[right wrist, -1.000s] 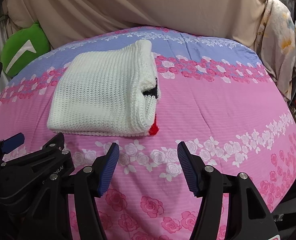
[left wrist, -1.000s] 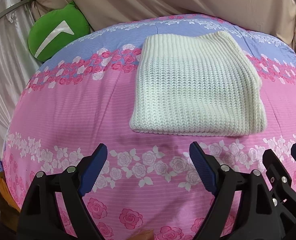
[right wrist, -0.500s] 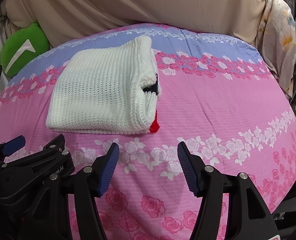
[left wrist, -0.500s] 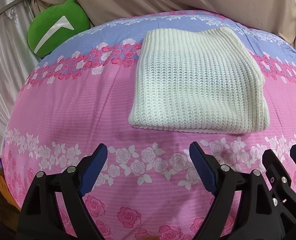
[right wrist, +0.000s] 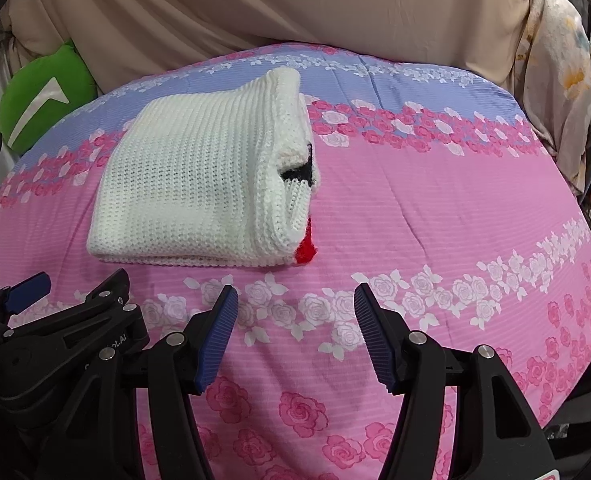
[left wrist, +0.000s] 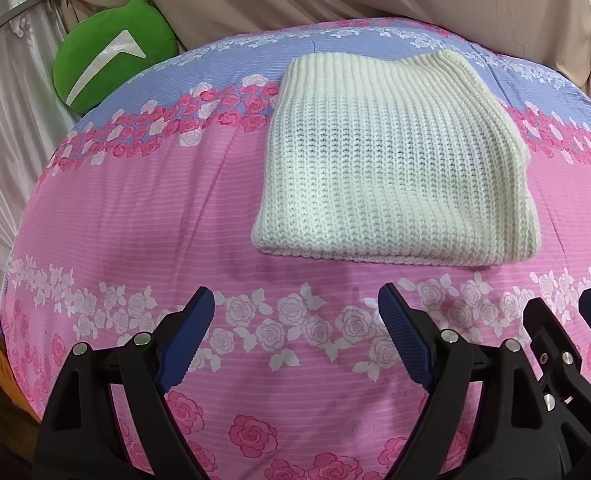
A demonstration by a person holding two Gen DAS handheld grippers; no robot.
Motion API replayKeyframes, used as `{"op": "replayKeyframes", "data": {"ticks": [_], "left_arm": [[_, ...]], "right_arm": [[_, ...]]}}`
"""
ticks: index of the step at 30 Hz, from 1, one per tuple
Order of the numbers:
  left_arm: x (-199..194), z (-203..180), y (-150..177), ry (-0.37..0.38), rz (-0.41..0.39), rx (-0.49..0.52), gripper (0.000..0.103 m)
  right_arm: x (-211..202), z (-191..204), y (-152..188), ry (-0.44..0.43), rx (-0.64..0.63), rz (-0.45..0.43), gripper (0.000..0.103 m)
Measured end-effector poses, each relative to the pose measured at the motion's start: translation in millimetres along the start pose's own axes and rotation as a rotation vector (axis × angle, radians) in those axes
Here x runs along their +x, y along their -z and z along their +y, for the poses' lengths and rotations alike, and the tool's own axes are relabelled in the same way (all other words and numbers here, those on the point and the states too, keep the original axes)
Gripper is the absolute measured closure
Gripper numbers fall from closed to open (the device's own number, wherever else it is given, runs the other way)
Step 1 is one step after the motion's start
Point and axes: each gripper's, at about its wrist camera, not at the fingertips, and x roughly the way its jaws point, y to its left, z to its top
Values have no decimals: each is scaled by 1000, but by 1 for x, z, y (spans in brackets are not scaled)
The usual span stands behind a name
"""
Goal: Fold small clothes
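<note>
A white knitted sweater [left wrist: 391, 168] lies folded into a thick rectangle on the pink floral bedsheet [left wrist: 155, 220]. In the right wrist view the sweater [right wrist: 199, 184] shows black and red knit patches at its right open edge. My left gripper [left wrist: 295, 308] is open and empty, hovering above the sheet in front of the sweater's near edge. My right gripper [right wrist: 295, 300] is open and empty, just right of the left one, near the sweater's front right corner. Neither touches the sweater.
A green cushion [left wrist: 111, 64] sits at the bed's far left, against beige curtains [right wrist: 295, 8]. A floral cloth [right wrist: 555, 72] hangs at the far right. The bed edge drops off at right and left.
Both grippers have drifted slightly; the sweater sits a little higher in both views. The sweater itself has not moved and both grippers stay open.
</note>
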Motion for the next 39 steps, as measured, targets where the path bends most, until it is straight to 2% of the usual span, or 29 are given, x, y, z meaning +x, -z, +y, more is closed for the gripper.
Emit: {"op": "replayKeyframes", "data": {"ticks": [12,16,39], "left_arm": [[3,-5,0,0,10,4,23],[4,-6,-1,3,14,5,27],[8,-10,0,5,41,-5,29]], "right_arm": [[3,0,-1,6,0,6,44],[5,1,-1,6,-3,6,44],[8,0,0,8,-10,15,44]]}}
